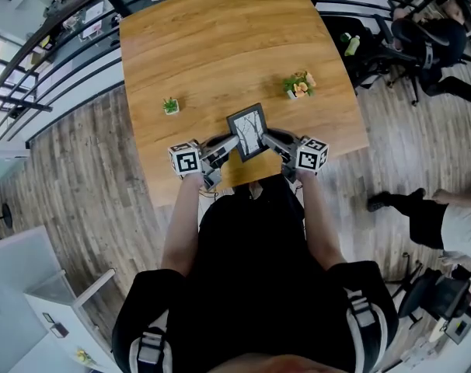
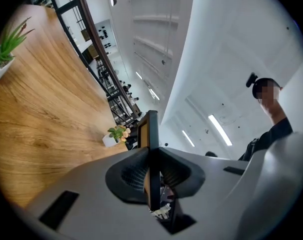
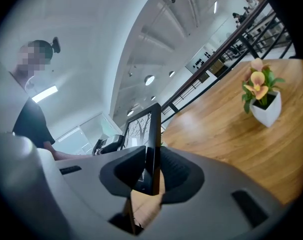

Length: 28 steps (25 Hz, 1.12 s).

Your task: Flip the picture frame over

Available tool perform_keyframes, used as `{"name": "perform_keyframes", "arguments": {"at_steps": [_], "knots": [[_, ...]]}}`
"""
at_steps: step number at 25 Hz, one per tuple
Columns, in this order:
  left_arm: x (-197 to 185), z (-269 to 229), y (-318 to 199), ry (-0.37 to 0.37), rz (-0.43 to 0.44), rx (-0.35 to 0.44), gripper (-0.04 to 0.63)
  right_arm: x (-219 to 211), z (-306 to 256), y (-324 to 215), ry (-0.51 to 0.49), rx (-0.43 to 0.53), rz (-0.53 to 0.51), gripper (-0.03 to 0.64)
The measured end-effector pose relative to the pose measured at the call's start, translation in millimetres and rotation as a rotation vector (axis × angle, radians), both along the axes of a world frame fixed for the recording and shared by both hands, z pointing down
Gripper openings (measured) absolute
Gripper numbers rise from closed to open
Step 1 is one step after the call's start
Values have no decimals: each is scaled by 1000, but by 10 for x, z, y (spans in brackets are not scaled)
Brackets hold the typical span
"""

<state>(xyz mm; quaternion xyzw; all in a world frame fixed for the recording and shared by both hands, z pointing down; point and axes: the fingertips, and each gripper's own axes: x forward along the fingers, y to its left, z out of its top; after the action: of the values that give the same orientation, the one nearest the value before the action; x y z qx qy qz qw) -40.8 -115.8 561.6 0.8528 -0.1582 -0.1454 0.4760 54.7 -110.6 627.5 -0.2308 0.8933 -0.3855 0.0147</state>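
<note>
Wood tbl (image 1: 220, 37), grass pot (image 1: 170, 106), flower pot (image 1: 299, 85)

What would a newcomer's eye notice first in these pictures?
The black picture frame at the near side of the wooden table, gripped on opposite sides by the left gripper and the right gripper. Beyond it stand a small green plant at left and a flowering plant at right.

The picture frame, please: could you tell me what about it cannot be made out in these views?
- Its back: head view shows the picture frame front-on; left gripper view sees it edge-on.
- Whether it touches the table: hidden under the frame itself, head view.
- Gripped edges: covered by the left gripper and right gripper, every view.
</note>
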Motion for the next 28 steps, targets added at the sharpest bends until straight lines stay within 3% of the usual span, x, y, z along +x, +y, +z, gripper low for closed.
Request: {"name": "perform_keyframes", "arguments": {"at_steps": [4, 9, 15, 20, 28], "knots": [[0, 185, -19, -64, -27, -18, 78, 26, 101, -1, 52, -22, 14, 94], [-56, 510, -84, -196, -86, -53, 77, 13, 278, -16, 167, -41, 39, 89], [-76, 680, -119, -240, -130, -87, 80, -8, 442, 11, 225, -65, 46, 91], [-117, 753, -218, -318, -179, -89, 83, -37, 494, -74, 294, -46, 49, 91], [-149, 868, -412, -403, -265, -105, 89, -53, 547, -243, 328, -31, 62, 91]]}}
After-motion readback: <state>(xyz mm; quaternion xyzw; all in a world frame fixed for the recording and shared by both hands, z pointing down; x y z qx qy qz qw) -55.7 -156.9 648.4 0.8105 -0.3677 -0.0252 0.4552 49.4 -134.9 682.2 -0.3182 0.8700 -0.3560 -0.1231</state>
